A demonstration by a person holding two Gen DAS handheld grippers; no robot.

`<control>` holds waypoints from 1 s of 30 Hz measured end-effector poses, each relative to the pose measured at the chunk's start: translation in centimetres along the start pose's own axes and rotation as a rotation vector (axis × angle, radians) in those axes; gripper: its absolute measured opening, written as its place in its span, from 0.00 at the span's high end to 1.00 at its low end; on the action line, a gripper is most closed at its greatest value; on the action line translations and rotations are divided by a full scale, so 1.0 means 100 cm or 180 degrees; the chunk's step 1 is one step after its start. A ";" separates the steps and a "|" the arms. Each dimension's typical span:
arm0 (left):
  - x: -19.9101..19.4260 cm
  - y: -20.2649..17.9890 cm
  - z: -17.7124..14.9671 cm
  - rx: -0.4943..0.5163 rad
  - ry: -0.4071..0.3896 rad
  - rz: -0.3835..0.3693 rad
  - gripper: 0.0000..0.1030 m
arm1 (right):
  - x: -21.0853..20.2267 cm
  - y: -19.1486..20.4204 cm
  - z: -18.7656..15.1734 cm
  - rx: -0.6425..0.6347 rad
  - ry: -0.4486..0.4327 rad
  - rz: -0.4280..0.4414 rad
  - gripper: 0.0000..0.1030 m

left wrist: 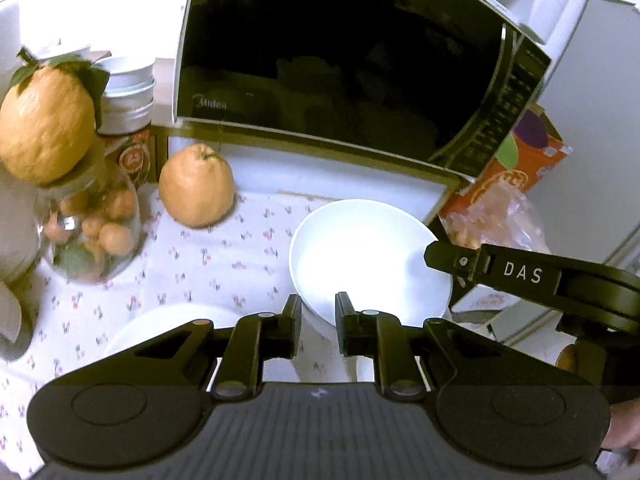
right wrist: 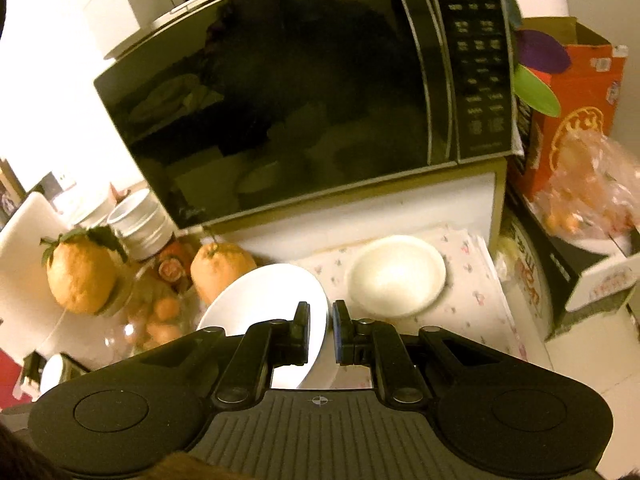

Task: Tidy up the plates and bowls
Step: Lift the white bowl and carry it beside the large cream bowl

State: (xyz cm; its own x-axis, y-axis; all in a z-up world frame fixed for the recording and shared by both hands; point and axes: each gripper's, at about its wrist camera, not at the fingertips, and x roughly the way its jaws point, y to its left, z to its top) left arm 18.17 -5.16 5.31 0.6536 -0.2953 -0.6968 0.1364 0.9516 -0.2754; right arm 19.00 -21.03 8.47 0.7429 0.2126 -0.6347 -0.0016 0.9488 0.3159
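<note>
A white bowl (left wrist: pixel 368 256) hangs above the flowered tablecloth (left wrist: pixel 208 256) in front of the microwave. My left gripper (left wrist: pixel 318 320) is shut on its near rim. My right gripper (left wrist: pixel 436 258) reaches in from the right and clamps the bowl's right rim. In the right wrist view the same bowl (right wrist: pixel 264 304) tilts off to the left of my right gripper (right wrist: pixel 321 320), whose fingers pinch its edge. A second white dish (right wrist: pixel 396 276) lies on the cloth ahead. Another white plate (left wrist: pixel 160 324) shows low at the left, partly hidden by the left gripper.
A black microwave (left wrist: pixel 340 52) stands on a low shelf straight ahead. Left of it are a large orange fruit (left wrist: pixel 196 188), a glass jar of small fruit (left wrist: pixel 92 232) topped by another fruit, and stacked white bowls (left wrist: pixel 128 80). An orange carton (right wrist: pixel 572 120) and a plastic bag (right wrist: pixel 592 184) stand at the right.
</note>
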 end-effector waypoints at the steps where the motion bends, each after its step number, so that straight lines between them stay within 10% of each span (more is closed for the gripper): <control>1: -0.003 0.000 -0.004 0.0001 0.0012 -0.0012 0.85 | -0.004 -0.002 -0.004 0.0019 0.0006 -0.0001 0.88; 30: -0.011 0.003 -0.113 0.0273 0.0503 -0.0537 0.85 | -0.052 -0.060 -0.130 0.0389 0.0428 -0.0087 0.88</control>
State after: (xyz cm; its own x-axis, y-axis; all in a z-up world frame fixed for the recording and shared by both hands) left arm 9.06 -5.52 -1.49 0.4927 -0.4540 -0.7424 0.3010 0.8894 -0.3441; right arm 6.41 -24.76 0.69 0.6453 0.2242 -0.7303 0.1049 0.9209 0.3753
